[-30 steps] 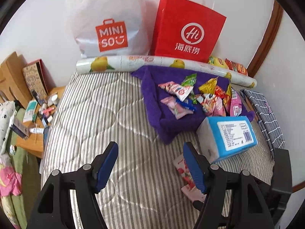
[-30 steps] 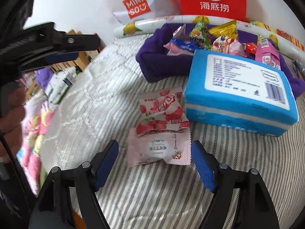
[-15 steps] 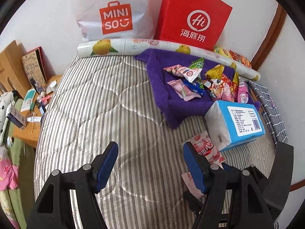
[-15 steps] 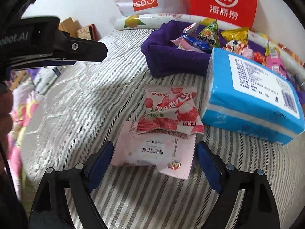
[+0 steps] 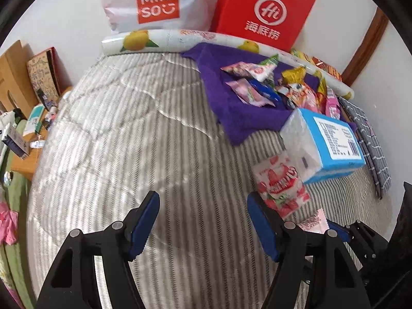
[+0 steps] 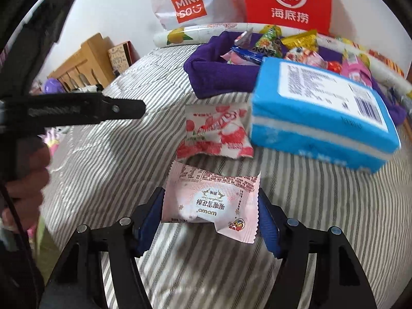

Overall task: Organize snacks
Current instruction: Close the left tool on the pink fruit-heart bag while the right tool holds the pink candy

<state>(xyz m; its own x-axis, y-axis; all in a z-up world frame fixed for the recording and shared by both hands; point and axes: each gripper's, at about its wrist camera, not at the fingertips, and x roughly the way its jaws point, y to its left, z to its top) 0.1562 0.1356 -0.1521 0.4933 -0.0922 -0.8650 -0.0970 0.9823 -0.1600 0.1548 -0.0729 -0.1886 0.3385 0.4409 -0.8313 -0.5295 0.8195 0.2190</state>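
Observation:
A pale pink snack packet (image 6: 211, 203) lies on the striped mattress between the blue pads of my right gripper (image 6: 210, 217), whose jaws stand open around it with both pads touching its edges. Beyond it lies a strawberry-print packet (image 6: 216, 131), which also shows in the left wrist view (image 5: 280, 182). Several loose snacks (image 5: 270, 87) are heaped on a purple towel (image 5: 231, 103). My left gripper (image 5: 202, 216) is open and empty above bare mattress, left of the packets. The pink packet's corner (image 5: 312, 222) peeks behind its right finger.
A blue tissue pack (image 6: 322, 110) lies right of the strawberry packet, against the towel. A rolled fruit-print sheet (image 5: 164, 41), a white MINISO bag (image 5: 154, 2) and a red paper bag (image 5: 262, 13) stand at the wall. A cluttered wooden stand (image 5: 23, 128) sits left of the mattress.
My right gripper moved forward so the pink packet now sits between its pads. My left gripper pulled back and tilted, so the snacks look farther away.

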